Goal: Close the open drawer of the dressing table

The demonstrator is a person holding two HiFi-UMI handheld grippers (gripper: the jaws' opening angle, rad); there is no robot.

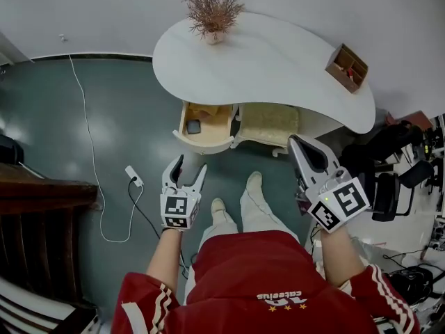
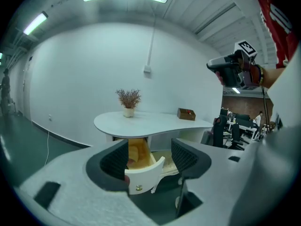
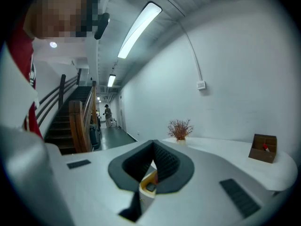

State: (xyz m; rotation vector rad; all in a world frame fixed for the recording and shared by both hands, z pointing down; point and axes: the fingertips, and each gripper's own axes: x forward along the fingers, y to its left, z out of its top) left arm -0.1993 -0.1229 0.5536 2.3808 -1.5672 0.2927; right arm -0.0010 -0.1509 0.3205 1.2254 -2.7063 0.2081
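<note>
White, kidney-shaped dressing table (image 1: 278, 61) against a pale wall. Under its left half, the open drawer (image 1: 206, 143), pulled well out: curved white front with a small brass knob (image 2: 138, 188), yellow wooden inside, a small dark item (image 1: 193, 126) on the bottom, something tan at the back, too small to tell. Just right of the drawer, tucked under the top, a cream cushioned stool (image 1: 268, 122) on curved white legs. On the tabletop, a dried plant (image 1: 213, 12) in a pot at the far edge and a brown wooden box (image 1: 346, 67) at the right end. Left gripper (image 1: 192, 163) in front of the drawer and apart from it, aimed at the drawer front, jaws spread wide, pads bare. Right gripper (image 1: 293, 141) near the stool's corner, jaw tips closed together, gripping nothing. Green floor (image 1: 125, 103) between drawer front and left gripper; the person's feet (image 1: 236, 193) just right of that line. White cable with plug (image 1: 134, 177) on the floor at left; wooden stair (image 1: 42, 193) at far left; dark office chairs (image 1: 396, 179) at far right.
</note>
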